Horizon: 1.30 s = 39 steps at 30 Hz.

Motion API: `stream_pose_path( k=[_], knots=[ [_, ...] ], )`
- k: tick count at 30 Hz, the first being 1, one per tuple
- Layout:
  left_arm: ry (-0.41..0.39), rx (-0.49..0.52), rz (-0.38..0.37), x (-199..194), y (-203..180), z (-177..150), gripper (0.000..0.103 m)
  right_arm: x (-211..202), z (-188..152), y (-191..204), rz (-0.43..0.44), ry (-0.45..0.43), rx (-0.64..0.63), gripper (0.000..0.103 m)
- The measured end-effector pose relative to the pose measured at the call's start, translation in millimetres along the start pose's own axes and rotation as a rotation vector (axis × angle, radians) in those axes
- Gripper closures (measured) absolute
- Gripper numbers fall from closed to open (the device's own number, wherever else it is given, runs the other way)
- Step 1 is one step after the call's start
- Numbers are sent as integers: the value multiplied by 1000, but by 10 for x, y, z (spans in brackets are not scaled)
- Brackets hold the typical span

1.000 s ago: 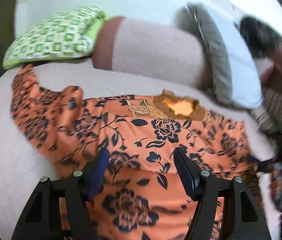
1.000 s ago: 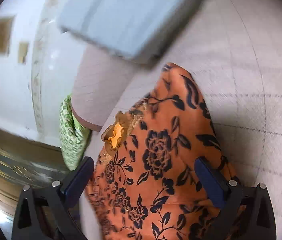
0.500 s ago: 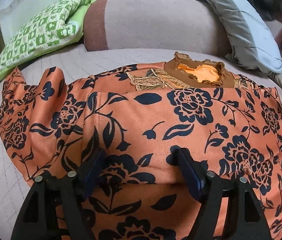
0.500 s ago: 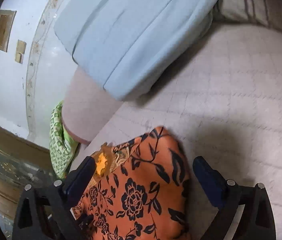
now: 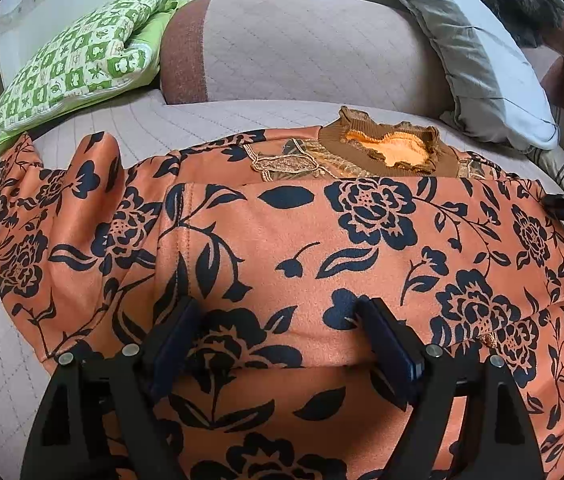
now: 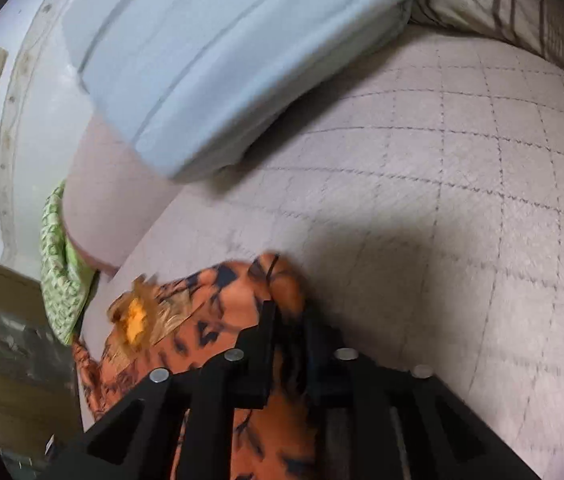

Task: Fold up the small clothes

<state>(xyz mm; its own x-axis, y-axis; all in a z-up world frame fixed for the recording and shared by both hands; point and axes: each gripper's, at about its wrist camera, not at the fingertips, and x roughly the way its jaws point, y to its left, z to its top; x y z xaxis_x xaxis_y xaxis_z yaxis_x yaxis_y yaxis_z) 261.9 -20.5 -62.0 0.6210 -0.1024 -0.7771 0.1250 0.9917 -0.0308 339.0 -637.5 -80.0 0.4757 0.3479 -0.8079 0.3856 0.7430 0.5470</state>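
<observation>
While the quilted bed [image 5: 82, 120] fills both views, the orange floral garment [image 5: 321, 248] lies spread across the middle and lower frame of the left view, its brown collar [image 5: 385, 152] toward the top. At bottom centre there, the left tool [image 5: 278, 344] rests on the fabric, jaws wide and opening, gripping nothing. In the blurred right view, lower centre, the right tool [image 6: 287, 344] is closing on a bunched edge of the garment.

right-view garment [image 6: 218, 332] motion-blurred, hem cropped
</observation>
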Motion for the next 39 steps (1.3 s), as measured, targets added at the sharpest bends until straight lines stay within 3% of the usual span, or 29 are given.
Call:
stream_pose_path(
  k=[2, 3, 6, 9, 11, 12, 13, 15, 17, 18, 19, 20, 21, 23, 26, 28, 30, 34, 36, 39],
  knots=[
    [0, 1, 2, -2, -4, -1, 19, -193, -151, -9, -85, -41, -11, 39],
    [-1, 3, 4, -5, -10, -5, 19, -305, -288, 30, -101, -41, -45, 25],
    [1, 7, 10, -6, -16, 5, 19, -489, -749, 279, -104, -1, -267, 25],
    [0, 13, 16, -10, -28, 3, 19, -486, -916, 307, -71, 31, -292, 28],
    [-2, 8, 8, -12, -16, 1, 19, -303, -902, 164, -127, 106, -237, 60],
    [-2, 6, 5, -13, -11, 2, 19, -319, -867, 44, -120, 93, -203, 76],
    [-2, 6, 5, -14, -9, 2, 18, -367, -822, -67, -90, 86, -134, 82],
    [1, 9, 9, -8, -14, 2, 18, -414, -804, -113, -88, 82, -94, 83],
    [0, 11, 13, -18, -19, 7, 18, -489, -834, 1, -139, 61, -125, 78],
    [-4, 6, 10, -37, -11, 11, 18, -524, -878, 157, -206, 18, -163, 71],
    [-15, -11, 4, -84, 21, 17, 18, -594, -913, 294, -254, -34, -200, 52],
    [-28, -29, 7, -131, 61, 25, 18, -700, -954, 420, -277, -106, -238, 39],
    [-44, -52, 12, -193, 118, 39, 18, -808, -1020, 585, -248, -183, -288, 30],
    [-94, -115, 4, -381, 309, 98, 18, -777, -1099, 815, -172, -189, -380, 30],
    [-185, -247, 10, -688, 818, 196, 18, -376, -1236, 974, -142, -67, -482, 30],
    [-200, -353, 58, -762, 1266, 232, 17, -57, -1264, 743, -156, 56, -400, 29],
    [-194, -469, 98, -744, 1825, 239, 17, -87, -1318, 700, -109, -17, -422, 26],
    [-122, -654, 165, -479, 2996, 244, 17, -84, -1387, 692, -120, -9, -459, 24],
    [-75, -798, 91, -286, 3519, 233, 18, -38, -1431, 724, -117, -4, -460, 22],
    [-60, -854, 35, -119, 3823, 340, 18, -29, -1411, 774, -124, -15, -474, 20]
  ],
)
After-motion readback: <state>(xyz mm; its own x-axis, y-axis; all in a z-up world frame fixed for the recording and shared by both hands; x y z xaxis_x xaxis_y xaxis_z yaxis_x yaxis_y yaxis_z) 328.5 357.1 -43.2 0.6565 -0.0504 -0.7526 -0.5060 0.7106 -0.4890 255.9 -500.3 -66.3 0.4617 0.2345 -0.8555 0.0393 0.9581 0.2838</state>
